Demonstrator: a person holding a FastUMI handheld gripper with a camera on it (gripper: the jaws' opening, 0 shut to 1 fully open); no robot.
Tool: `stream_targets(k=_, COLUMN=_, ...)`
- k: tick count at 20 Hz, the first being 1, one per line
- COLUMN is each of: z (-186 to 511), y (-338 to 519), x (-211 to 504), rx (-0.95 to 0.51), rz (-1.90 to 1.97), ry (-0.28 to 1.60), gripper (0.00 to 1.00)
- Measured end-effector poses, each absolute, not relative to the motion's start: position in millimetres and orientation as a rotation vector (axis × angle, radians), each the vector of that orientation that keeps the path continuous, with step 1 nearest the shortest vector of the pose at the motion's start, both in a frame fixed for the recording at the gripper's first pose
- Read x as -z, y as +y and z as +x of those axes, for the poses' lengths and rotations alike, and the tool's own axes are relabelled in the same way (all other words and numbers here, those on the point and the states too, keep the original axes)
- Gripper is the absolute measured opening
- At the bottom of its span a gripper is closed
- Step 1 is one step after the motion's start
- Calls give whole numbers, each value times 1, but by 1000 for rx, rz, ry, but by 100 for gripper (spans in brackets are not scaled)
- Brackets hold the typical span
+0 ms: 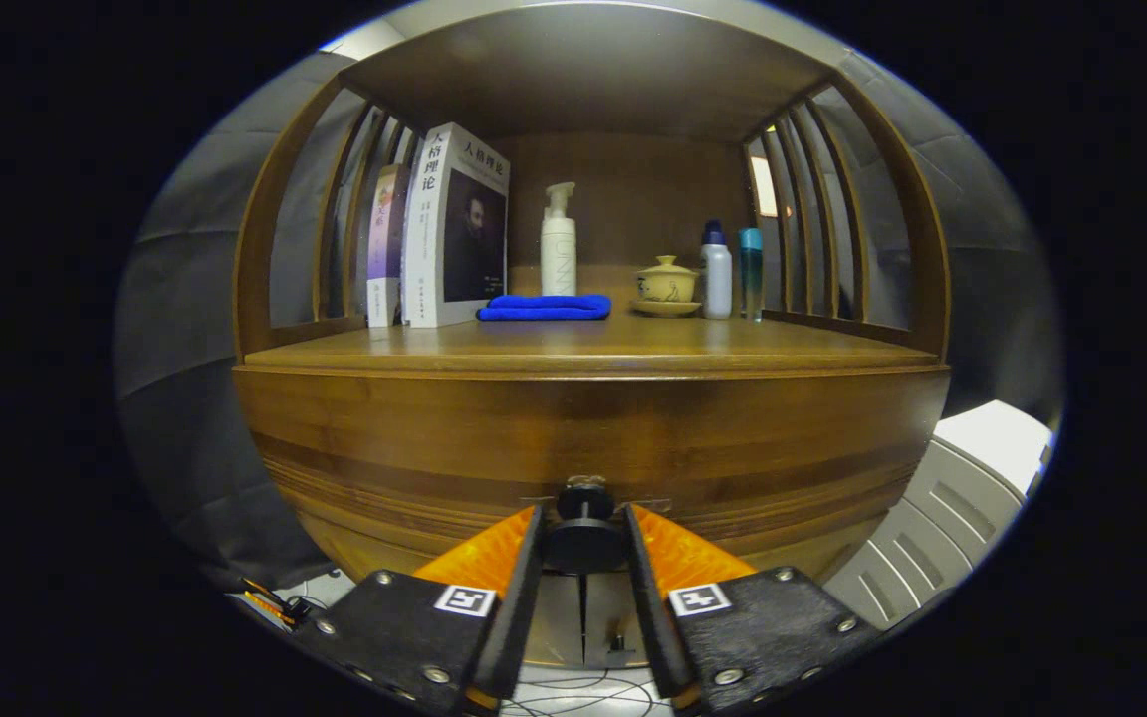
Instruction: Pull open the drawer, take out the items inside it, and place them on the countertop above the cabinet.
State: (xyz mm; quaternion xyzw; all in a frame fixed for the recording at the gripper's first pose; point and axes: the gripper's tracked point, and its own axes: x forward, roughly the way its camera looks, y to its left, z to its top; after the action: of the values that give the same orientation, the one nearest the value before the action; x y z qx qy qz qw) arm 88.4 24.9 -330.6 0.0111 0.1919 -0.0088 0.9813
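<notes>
A wooden cabinet faces me, with its countertop [633, 344] under an open shelf frame. Below the countertop runs the drawer front [434, 438], which sits flush under the top edge. A dark round knob [585, 533] sticks out of the drawer front at its lower middle. My gripper [583, 538] has one finger on each side of that knob, and both fingers press against its disc. Nothing of the drawer's inside is visible.
On the countertop stand two upright books [454, 229], a white pump bottle [559, 244], a folded blue cloth [544, 307], a lidded tea cup on a saucer [666, 284] and two small bottles [718, 269]. A white slatted unit [952, 498] stands at the lower right.
</notes>
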Motion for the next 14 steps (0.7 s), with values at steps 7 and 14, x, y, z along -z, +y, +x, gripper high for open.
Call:
stream_targets(k=7, z=87, y=27, x=333, rx=33, rz=65, ry=370, gripper=34)
stream_targets(k=14, z=79, y=26, x=331, rx=10, rz=36, ry=387, gripper=32)
